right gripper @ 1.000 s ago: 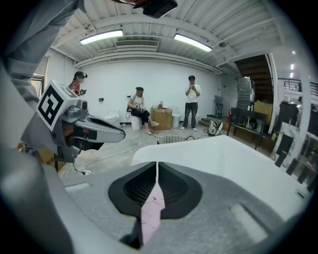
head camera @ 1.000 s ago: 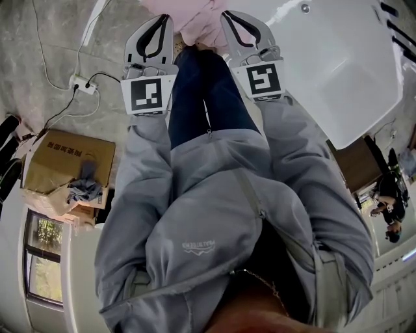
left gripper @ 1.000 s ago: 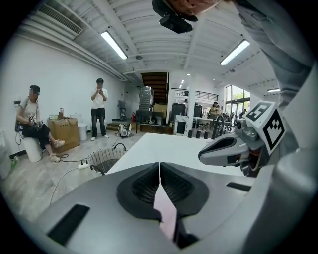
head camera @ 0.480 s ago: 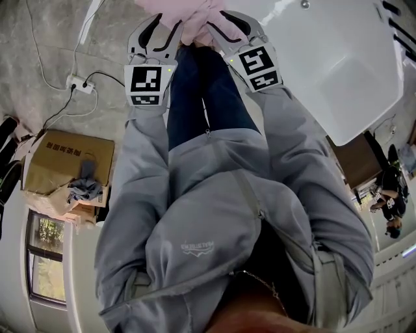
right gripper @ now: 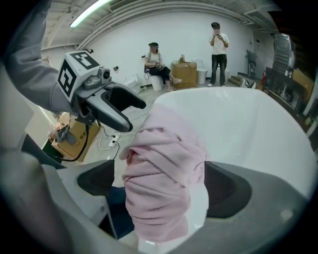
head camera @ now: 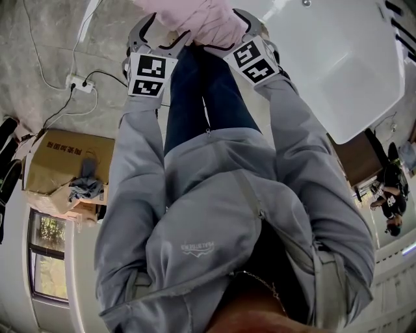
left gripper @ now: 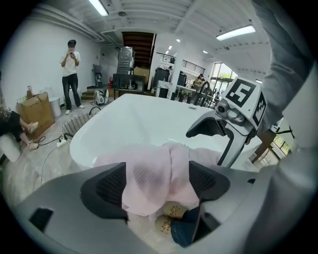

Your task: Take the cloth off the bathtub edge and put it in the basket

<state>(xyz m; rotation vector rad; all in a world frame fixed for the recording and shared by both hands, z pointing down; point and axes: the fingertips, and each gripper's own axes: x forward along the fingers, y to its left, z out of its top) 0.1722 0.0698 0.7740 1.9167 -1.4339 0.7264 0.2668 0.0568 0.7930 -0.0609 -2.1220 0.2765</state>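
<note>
A person in a grey jacket stands against the near rim of a white bathtub [head camera: 338, 65], holding 2 grippers out over it. A pink cloth [head camera: 198, 16] lies bunched on that rim, draping down the outside toward the person's dark blue trouser legs [head camera: 208, 97].

The left gripper [left gripper: 156, 186] has just been opening its jaws. They stand wide, with the cloth's thin hanging end between the pads. The right gripper [right gripper: 164, 186] has likewise just been opening and also stands wide. The thick folded part of the cloth is between its pads, with a gap on each side. The 2 grippers sit close together, side by side.

Beyond the cloth the tub's hollow is open and white. A woven basket [left gripper: 72, 125] stands on the floor beside the tub's far left curve, well apart from the cloth. On the person's left, grey stone floor [head camera: 39, 39] is crossed by a power strip [head camera: 81, 84] and its cables. Near it stands a cardboard box [head camera: 55, 159] with a grey rag [head camera: 84, 185] on top. A bystander [left gripper: 71, 74] stands beyond the basket.
</note>
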